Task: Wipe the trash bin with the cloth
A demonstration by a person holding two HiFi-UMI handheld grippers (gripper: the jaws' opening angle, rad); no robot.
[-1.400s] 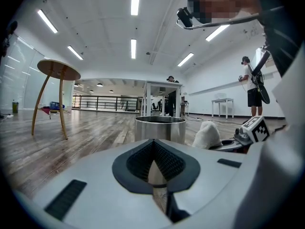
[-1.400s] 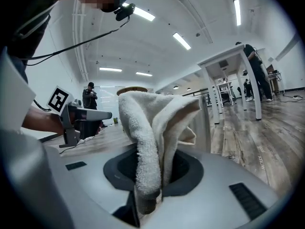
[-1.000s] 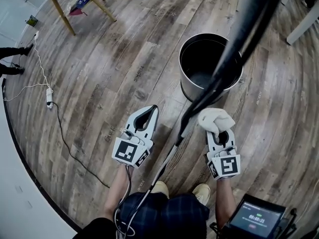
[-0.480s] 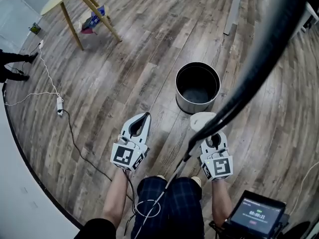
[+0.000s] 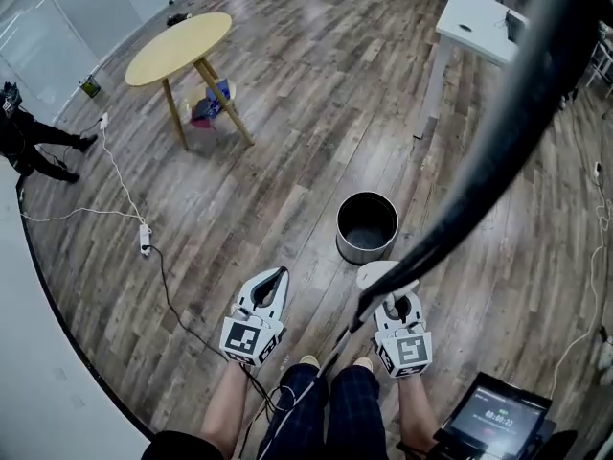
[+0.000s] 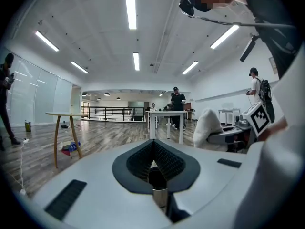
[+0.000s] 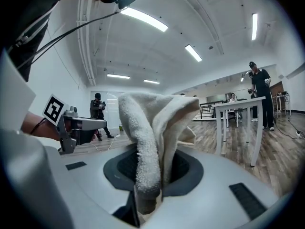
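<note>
The right tool (image 5: 391, 291) pinches a fluffy cream terry cloth (image 7: 152, 123), bunched in soft folds. The left tool (image 5: 276, 278) has its ribbed jaws pressed together. The round, dark-lined metal trash bin (image 5: 362, 253) stands on the plank floor (image 5: 287, 180) near the cloth.

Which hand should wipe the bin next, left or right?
Right, probably. The right gripper has the cloth pinched in its jaws and sits nearer the bin. The left gripper has its jaws shut on nothing and is farther off to the side.
</note>
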